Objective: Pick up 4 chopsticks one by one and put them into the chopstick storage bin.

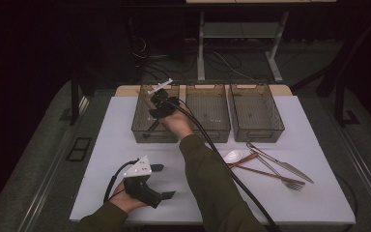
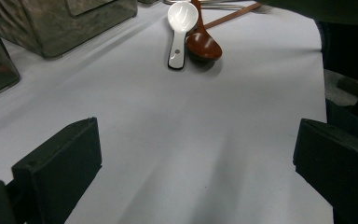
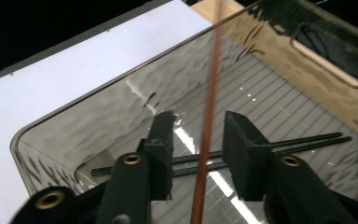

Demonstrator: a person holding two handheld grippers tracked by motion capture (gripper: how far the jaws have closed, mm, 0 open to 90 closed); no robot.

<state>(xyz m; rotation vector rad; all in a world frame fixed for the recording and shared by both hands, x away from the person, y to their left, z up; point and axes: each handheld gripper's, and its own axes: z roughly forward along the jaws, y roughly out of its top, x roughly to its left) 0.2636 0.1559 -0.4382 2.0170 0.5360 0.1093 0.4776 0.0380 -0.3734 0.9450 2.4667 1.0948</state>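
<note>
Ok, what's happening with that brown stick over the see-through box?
Right tool open over left bin, brown chopstick between its jaws, unpinched. Left tool open, resting on table. Two black chopsticks already inside.

Bare white table (image 2: pixel 205 140) lay open between and ahead of the left gripper's (image 2: pixel 191 163) wide-spread jaws, with a white spoon (image 2: pixel 181 28) and a brown spoon (image 2: pixel 204 44) farther ahead and a bin wall (image 2: pixel 60 23) off to the left. Between the right gripper's (image 3: pixel 199 140) parted jaws hung a brown chopstick (image 3: pixel 209 107); beneath lay black chopsticks (image 3: pixel 307 142), with the left bin's walls (image 3: pixel 121 107) close ahead.
</note>
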